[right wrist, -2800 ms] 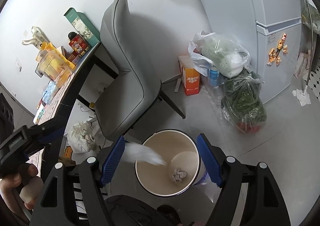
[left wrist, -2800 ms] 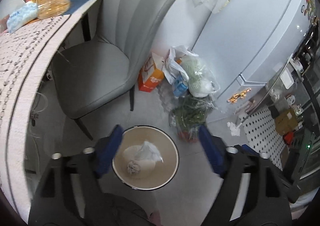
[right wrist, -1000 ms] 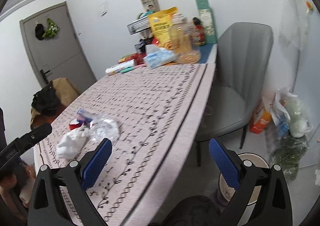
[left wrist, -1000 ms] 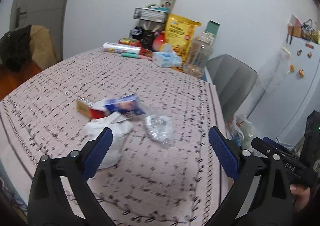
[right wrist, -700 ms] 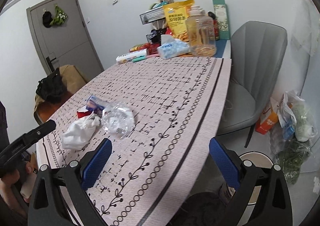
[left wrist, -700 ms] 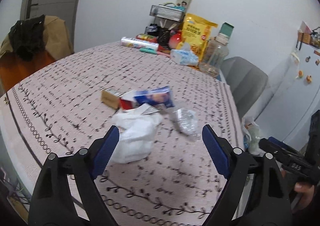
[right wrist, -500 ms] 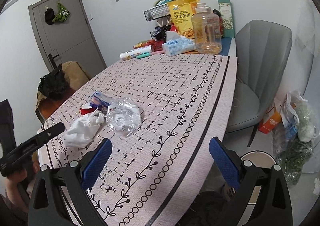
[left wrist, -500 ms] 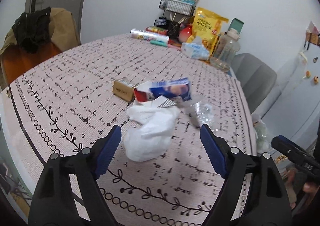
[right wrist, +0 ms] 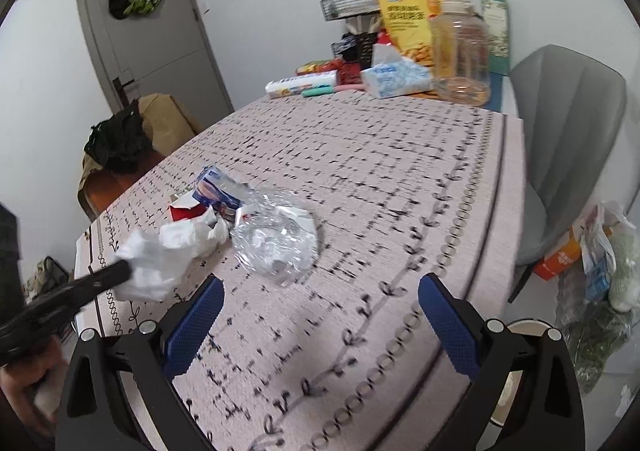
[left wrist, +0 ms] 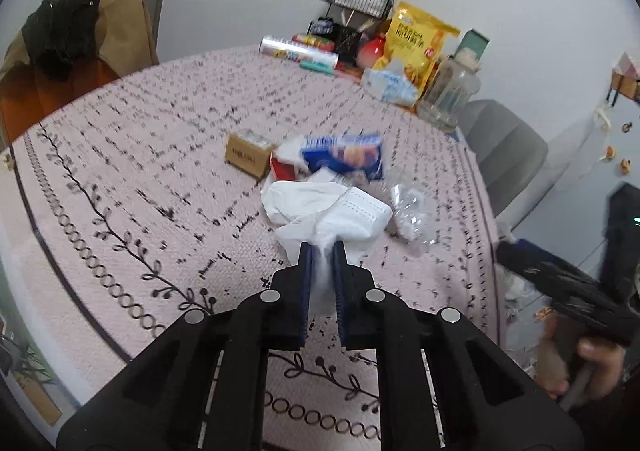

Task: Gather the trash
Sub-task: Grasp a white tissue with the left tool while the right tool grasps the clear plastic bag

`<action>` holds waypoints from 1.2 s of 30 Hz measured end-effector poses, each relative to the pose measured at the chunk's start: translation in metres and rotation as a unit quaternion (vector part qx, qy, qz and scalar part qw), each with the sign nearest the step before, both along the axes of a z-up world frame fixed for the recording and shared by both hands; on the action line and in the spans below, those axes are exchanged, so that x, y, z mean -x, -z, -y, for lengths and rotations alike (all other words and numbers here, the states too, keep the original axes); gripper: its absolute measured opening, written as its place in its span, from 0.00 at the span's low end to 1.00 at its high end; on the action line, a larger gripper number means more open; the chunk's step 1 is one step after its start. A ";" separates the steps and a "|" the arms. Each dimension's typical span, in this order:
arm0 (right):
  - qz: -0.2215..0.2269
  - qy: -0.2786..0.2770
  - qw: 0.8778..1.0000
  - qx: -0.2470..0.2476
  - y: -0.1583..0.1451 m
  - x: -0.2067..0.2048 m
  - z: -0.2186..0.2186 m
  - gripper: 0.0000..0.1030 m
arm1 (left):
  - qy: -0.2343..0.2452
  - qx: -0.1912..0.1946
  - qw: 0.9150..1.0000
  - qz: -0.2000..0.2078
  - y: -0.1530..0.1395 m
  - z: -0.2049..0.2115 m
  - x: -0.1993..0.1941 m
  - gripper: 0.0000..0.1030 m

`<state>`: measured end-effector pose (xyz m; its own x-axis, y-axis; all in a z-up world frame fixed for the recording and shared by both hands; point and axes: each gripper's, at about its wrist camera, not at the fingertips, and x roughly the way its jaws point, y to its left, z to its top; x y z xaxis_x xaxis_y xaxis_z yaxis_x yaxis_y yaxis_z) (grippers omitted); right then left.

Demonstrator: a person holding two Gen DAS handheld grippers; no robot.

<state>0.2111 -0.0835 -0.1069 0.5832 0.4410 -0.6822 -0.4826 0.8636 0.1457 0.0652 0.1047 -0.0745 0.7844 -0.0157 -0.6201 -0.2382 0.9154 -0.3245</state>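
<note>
The left gripper [left wrist: 319,247], gaping half a second ago, is closing on the near edge of the white tissue [left wrist: 328,211], now pinched between its pads. Beyond the tissue lie crumpled plastic [right wrist: 276,241], a blue wrapper [left wrist: 342,155] and a small box [left wrist: 248,149], unmoved. The right gripper [right wrist: 318,309] hangs released, nearer the plastic than before.

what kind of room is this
Most likely a home dining or kitchen corner: a dining table with a patterned cloth, snack packets and a tissue pack along the wall, and a padded grey chair.
</note>
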 end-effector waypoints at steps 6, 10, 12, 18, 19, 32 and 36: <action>-0.016 -0.029 0.999 0.020 0.015 -0.022 -0.039 0.92 | -0.006 0.004 0.999 0.035 -0.028 -0.007 0.023 0.11; -0.025 -0.038 0.998 0.033 0.025 -0.033 -0.059 0.92 | -0.029 -0.002 0.999 0.046 -0.038 -0.019 0.035 0.11; -0.026 -0.042 0.998 0.040 0.030 -0.037 -0.067 0.92 | -0.040 0.001 0.998 0.048 -0.039 -0.027 0.038 0.11; -0.030 -0.041 0.996 0.075 0.045 -0.050 -0.083 0.92 | -0.056 0.009 0.997 0.044 -0.033 -0.035 0.038 0.11; -0.032 -0.042 0.996 0.076 0.046 -0.051 -0.084 0.89 | -0.057 0.009 0.997 0.043 -0.032 -0.035 0.038 0.11; -0.021 -0.061 0.997 0.030 0.015 -0.029 -0.045 0.53 | -0.040 0.006 0.998 0.046 -0.030 -0.016 0.020 0.11; -0.011 -0.063 0.998 0.015 0.002 -0.012 -0.028 0.53 | -0.028 0.002 0.998 0.048 -0.034 -0.004 0.012 0.11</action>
<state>0.2234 -0.0558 -0.1086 0.5094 0.4885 -0.7084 -0.5840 0.8009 0.1323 0.0531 0.1090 -0.0409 0.8400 0.0282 -0.5419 -0.2569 0.9003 -0.3514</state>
